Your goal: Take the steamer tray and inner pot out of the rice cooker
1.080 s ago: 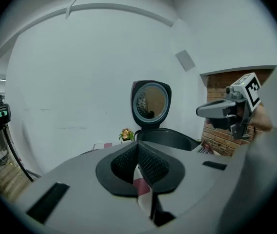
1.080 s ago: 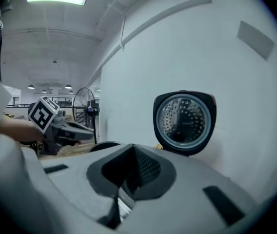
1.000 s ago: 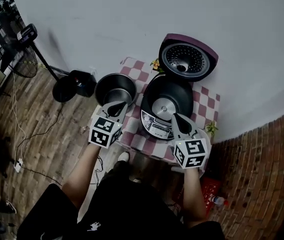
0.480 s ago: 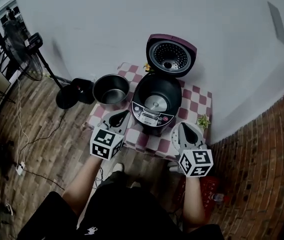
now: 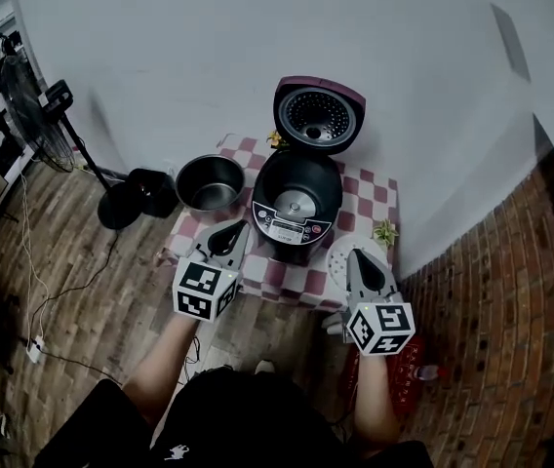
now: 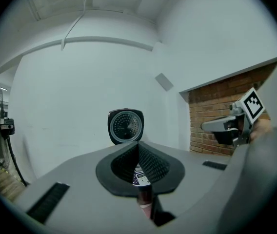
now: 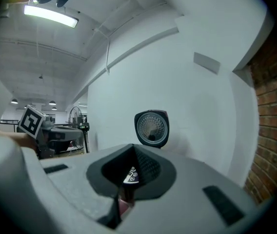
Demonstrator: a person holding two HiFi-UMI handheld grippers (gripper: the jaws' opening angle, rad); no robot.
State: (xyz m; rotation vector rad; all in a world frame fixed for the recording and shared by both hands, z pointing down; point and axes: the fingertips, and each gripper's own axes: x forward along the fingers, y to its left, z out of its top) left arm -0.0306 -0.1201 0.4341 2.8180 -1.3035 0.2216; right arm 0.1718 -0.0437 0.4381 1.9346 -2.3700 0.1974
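The purple rice cooker (image 5: 296,206) stands on the checkered table (image 5: 379,203) with its lid (image 5: 318,115) raised and its cavity empty. The steel inner pot (image 5: 209,181) sits on the table left of the cooker. A white steamer tray (image 5: 338,253) lies to the cooker's right, partly hidden by my right gripper (image 5: 358,259). My left gripper (image 5: 229,230) hovers at the table's front edge, below the pot. Both grippers are shut and hold nothing. The left gripper view shows the lid (image 6: 125,126) above the closed left gripper (image 6: 139,146); the right gripper view shows the lid (image 7: 151,127) above the closed right gripper (image 7: 131,151).
A standing fan (image 5: 35,105) with a black round base (image 5: 121,206) is left of the table, with cables on the wood floor. A small plant (image 5: 385,232) sits on the table's right edge. A red crate (image 5: 412,359) is on the floor by the brick wall (image 5: 511,291).
Both grippers have drawn back from the cooker toward the table's front edge, still shut. The white steamer tray now shows beside the right gripper. The head view has pulled back.
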